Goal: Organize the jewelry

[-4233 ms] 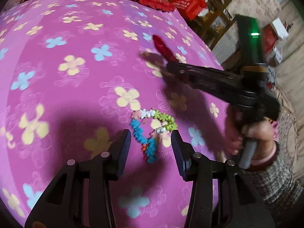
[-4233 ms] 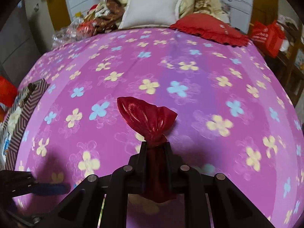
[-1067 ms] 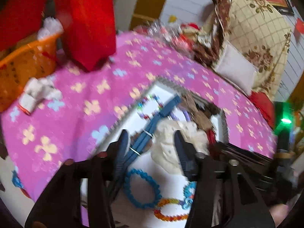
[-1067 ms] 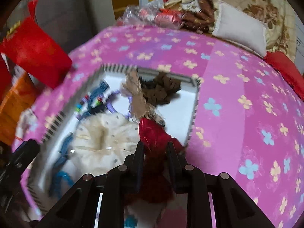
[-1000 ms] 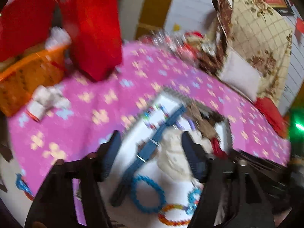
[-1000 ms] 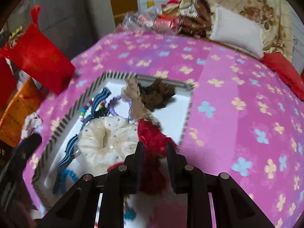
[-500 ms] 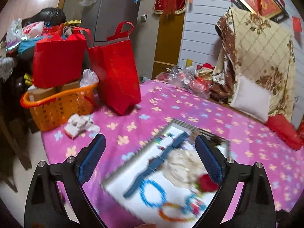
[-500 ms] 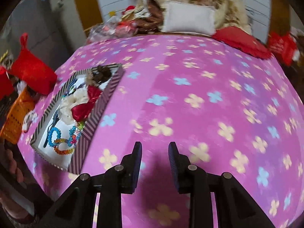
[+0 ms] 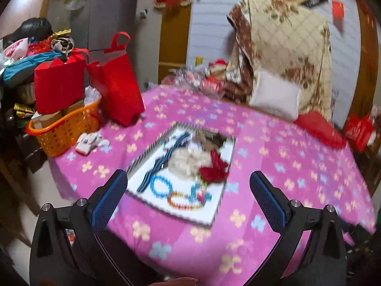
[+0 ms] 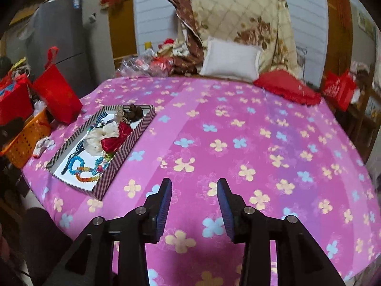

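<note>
A striped box lies on the pink flowered cloth and holds the jewelry. In it are a red bow, a cream scrunchie, a blue bead bracelet and an orange bracelet. My left gripper hangs back from the box, its jaws opening wide with nothing between them. My right gripper is over bare cloth to the right of the box, jaws opening and empty.
Red bags and an orange basket crowd the table's left end. A white pillow and a red cushion lie at the far edge. The cloth stretches right of the box.
The right gripper let go of the red bow, which now lies in the box. Both grippers pulled back and up from the box, and both sets of jaws widened.
</note>
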`<control>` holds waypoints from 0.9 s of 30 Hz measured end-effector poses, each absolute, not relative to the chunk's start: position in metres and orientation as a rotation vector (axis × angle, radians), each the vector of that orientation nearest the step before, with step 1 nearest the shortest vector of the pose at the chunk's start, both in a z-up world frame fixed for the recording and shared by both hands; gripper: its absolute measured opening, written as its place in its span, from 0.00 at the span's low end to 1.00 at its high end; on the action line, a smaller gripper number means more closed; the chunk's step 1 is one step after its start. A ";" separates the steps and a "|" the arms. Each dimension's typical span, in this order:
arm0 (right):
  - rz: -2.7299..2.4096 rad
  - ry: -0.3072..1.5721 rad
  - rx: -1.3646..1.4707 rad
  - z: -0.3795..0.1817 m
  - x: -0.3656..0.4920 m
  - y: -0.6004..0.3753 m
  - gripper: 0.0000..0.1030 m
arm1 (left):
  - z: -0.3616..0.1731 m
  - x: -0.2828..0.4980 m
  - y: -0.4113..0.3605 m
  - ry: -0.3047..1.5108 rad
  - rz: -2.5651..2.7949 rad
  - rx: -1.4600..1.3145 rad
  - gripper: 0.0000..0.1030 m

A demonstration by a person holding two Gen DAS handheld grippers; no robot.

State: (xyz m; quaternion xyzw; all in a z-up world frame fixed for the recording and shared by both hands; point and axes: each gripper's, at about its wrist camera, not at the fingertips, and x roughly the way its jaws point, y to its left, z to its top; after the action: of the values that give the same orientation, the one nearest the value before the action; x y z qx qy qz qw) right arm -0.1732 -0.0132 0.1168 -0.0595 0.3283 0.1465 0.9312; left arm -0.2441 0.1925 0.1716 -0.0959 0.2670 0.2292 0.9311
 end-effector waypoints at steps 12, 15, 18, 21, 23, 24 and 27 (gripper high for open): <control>0.312 0.686 -0.121 0.111 -0.204 -0.021 0.42 | 0.147 -0.260 0.154 0.655 0.399 -0.119 1.00; 0.309 0.689 -0.134 0.110 -0.206 -0.016 0.42 | 0.146 -0.262 0.156 0.664 0.387 -0.127 1.00; 0.321 0.700 -0.138 0.108 -0.208 -0.010 0.42 | 0.144 -0.264 0.159 0.667 0.375 -0.136 1.00; 0.334 0.723 -0.137 0.105 -0.208 -0.006 0.42 | 0.139 -0.265 0.162 0.677 0.358 -0.157 1.00; 0.336 0.729 -0.146 0.102 -0.209 -0.003 0.42 | 0.137 -0.264 0.163 0.688 0.356 -0.161 1.00; 0.336 0.730 -0.154 0.102 -0.209 -0.001 0.42 | 0.135 -0.264 0.164 0.695 0.356 -0.160 1.00; 0.330 0.746 -0.178 0.098 -0.209 0.003 0.42 | 0.130 -0.262 0.166 0.722 0.357 -0.165 1.00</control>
State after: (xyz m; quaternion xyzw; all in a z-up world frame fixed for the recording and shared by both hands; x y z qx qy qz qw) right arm -0.2094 0.0028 0.0981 -0.0863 0.3625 0.1602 0.9141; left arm -0.2616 0.1662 0.1297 -0.0800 0.3508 0.1736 0.9167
